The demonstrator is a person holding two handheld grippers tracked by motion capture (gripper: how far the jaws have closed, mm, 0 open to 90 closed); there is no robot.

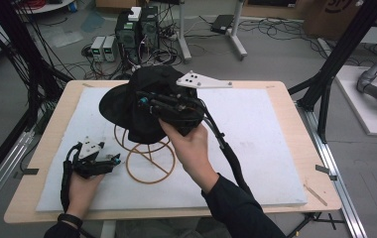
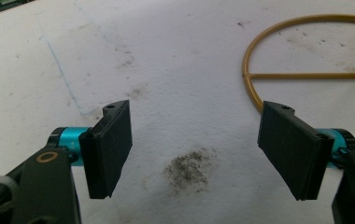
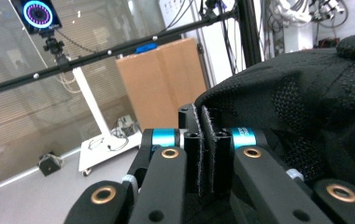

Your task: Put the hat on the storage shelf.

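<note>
Right tool apparently pinches the black hat; left tool gapes released.

Lab: floor cables, black rig frames

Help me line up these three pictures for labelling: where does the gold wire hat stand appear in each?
High view: gold wire hat stand at table centre, under the black hat.
Left gripper view: its ring base at upper right, on the white mat.
Right gripper view: can't make it out.
Shared landmark: the black hat, clamped in the right gripper.
</note>
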